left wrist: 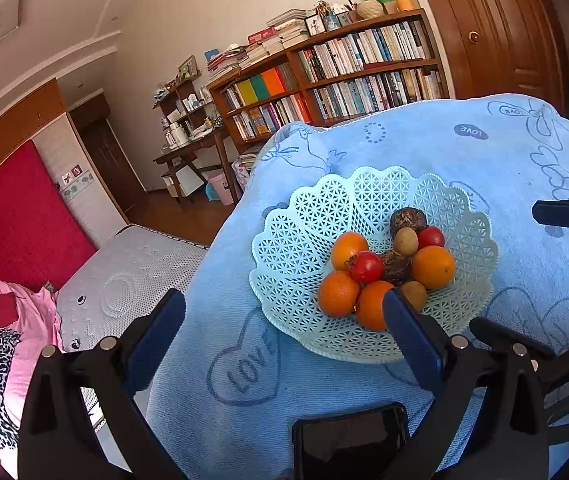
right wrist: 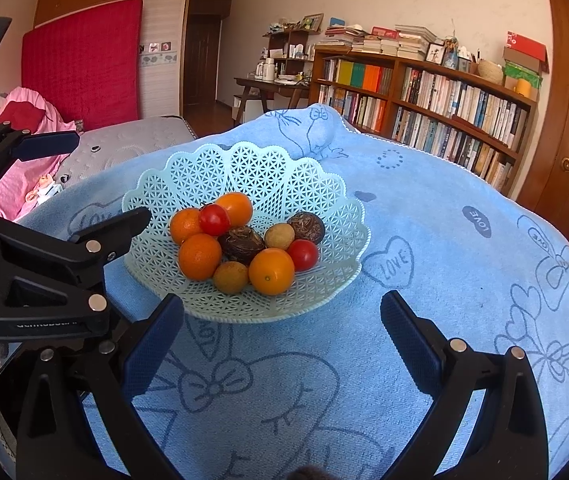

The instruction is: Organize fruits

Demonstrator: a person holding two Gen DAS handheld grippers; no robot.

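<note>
A pale green lattice basket [left wrist: 304, 240] [right wrist: 244, 168] sits on a blue towel. It holds several oranges [left wrist: 432, 266] [right wrist: 271, 271], two red tomatoes [left wrist: 365, 267] [right wrist: 214, 219], two dark brown wrinkled fruits [left wrist: 407, 218] [right wrist: 241, 243] and two small tan fruits [left wrist: 406, 241] [right wrist: 279, 236]. My left gripper [left wrist: 284, 300] [right wrist: 88, 182] is open at the basket's near-left rim, nothing between its fingers. My right gripper [right wrist: 282, 302] [left wrist: 504, 268] is open in front of the basket, also empty.
The blue towel [right wrist: 444, 280] with "LOVE" prints covers a rounded surface that drops off at its edges. A dark phone-like object [left wrist: 348, 436] lies under the left gripper. A bed [left wrist: 132, 280], a desk [right wrist: 268, 86] and a bookshelf [right wrist: 444, 108] stand beyond.
</note>
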